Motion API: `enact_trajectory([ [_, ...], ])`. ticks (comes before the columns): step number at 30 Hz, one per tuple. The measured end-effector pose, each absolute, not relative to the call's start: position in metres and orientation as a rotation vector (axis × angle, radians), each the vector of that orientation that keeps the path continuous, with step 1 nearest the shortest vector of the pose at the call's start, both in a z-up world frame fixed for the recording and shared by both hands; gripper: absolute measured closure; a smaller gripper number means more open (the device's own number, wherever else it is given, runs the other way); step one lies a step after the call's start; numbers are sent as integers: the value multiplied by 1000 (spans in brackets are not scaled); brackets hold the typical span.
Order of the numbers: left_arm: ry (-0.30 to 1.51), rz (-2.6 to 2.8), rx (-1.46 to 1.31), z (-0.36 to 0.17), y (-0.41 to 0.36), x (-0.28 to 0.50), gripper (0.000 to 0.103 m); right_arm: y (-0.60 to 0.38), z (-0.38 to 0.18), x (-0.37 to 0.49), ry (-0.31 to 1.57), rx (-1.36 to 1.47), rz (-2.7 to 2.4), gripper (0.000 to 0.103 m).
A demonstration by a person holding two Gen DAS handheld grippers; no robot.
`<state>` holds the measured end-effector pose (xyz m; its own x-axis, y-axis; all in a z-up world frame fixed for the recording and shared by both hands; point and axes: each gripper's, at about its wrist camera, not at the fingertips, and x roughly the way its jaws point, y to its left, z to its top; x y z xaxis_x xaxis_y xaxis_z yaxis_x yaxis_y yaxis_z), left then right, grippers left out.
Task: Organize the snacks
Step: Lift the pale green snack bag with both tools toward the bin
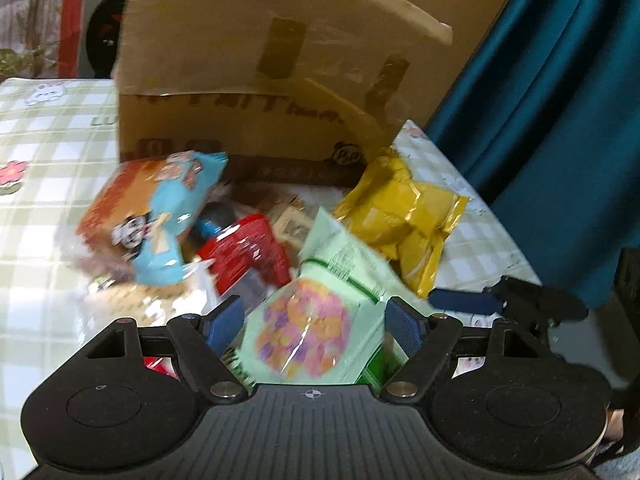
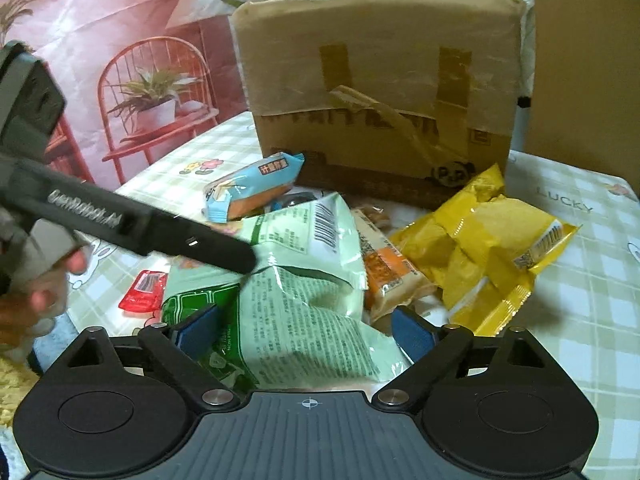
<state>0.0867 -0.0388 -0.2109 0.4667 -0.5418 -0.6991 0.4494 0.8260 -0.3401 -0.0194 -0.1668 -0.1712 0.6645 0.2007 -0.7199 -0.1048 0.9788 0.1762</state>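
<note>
A pile of snack packets lies on the checked tablecloth (image 2: 580, 280) in front of a cardboard box (image 2: 380, 80). It holds pale green bags (image 2: 320, 224), a yellow bag (image 2: 480, 248), a blue-and-orange packet (image 2: 248, 192) and a red packet (image 1: 248, 252). My left gripper (image 1: 314, 326) is open, with a green bag showing coloured sweets (image 1: 304, 336) between its blue pads (image 1: 222, 322). My right gripper (image 2: 304, 334) is open around a green bag with printed text (image 2: 312, 328); a gap shows beside its right pad (image 2: 412, 338). The left gripper (image 2: 224, 252) reaches in over the green bags, held by a hand (image 2: 44, 292).
A small red packet (image 2: 144, 290) lies alone on the cloth at the left. An orange-labelled packet (image 2: 384, 272) sits between the green and yellow bags. A teal curtain (image 1: 560, 100) hangs to the right of the table. Another cardboard panel (image 2: 584, 60) stands behind the box.
</note>
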Motion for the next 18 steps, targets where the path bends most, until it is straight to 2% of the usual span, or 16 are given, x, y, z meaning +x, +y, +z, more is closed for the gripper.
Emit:
enact_trajectory([
  [4, 907, -586, -122, -212, -43, 91, 26, -171, -175, -18, 834, 155, 186, 15],
  [11, 839, -546, -150, -180, -9, 64, 24, -176, -168, -24, 837, 119, 183, 18],
  [18, 934, -552, -132, -196, -9, 56, 24, -164, -168, -32, 883, 16, 293, 19],
])
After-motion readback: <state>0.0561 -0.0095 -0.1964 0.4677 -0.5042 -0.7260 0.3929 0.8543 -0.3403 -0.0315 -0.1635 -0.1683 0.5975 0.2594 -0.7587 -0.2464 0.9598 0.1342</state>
